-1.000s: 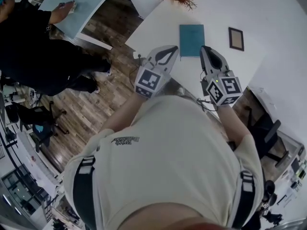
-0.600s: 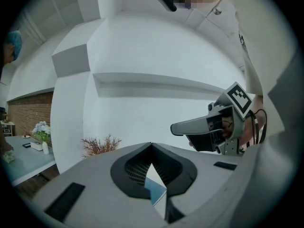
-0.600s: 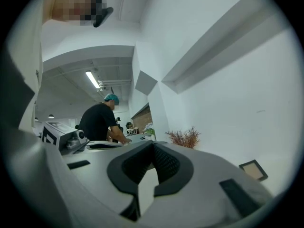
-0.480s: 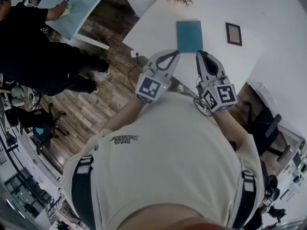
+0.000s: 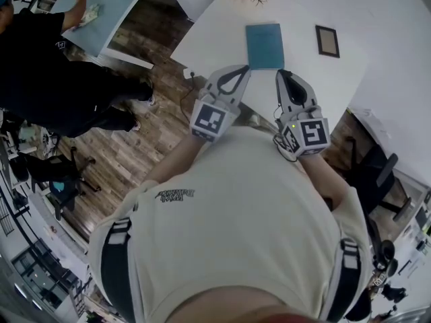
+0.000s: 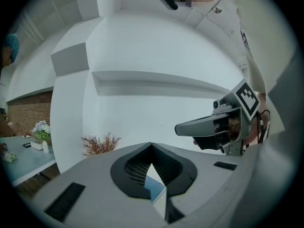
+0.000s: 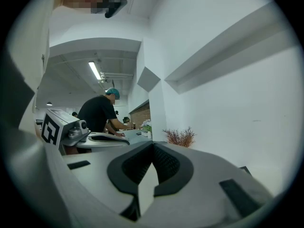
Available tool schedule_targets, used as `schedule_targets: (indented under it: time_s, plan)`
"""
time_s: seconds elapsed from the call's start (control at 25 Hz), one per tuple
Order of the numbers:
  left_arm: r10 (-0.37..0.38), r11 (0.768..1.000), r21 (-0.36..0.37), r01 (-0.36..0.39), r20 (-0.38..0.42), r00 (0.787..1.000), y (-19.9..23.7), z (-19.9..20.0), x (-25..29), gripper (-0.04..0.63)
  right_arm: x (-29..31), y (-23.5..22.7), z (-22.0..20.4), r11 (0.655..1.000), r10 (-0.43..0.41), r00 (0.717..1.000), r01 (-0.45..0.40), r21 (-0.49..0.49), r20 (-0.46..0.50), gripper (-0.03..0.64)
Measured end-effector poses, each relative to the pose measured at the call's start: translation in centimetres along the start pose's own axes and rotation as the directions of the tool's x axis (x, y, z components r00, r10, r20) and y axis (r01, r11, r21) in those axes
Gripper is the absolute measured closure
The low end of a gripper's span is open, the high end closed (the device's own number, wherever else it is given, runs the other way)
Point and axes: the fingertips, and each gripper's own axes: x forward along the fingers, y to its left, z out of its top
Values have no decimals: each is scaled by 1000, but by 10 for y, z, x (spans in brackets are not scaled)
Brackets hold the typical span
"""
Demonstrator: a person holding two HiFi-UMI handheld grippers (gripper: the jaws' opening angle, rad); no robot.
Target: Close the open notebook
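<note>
Head view shows teal notebook (image 5: 264, 46) lying closed.

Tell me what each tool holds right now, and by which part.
Nothing is held: the left tool and right tool are both shut and empty; the teal notebook lies on the table beyond them.

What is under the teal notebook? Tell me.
The teal notebook lies flat and closed on the white table. Bare tabletop shows all round it; anything directly beneath it is covered and cannot be seen.
</note>
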Motion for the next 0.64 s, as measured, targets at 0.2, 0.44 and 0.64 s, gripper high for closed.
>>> schedule_targets:
  time_s: [0.2,0.44,0.64]
  plan:
    - [-13,1000,3,13,-7,1000,-3,-2,-1,583,-4,6,0,1000,5,1000,-5,-1,-7,615]
    - [-23,1000,2,23,-10,1000,-2,-9,-1,583,-2,9,-2,1000,7,1000,-7,-5,-12,615]
    - [-23,1000,-14,22,-12,1000,0,-7,2,583,0,6,-2,1000,7,1000,-7,-3,-12,615]
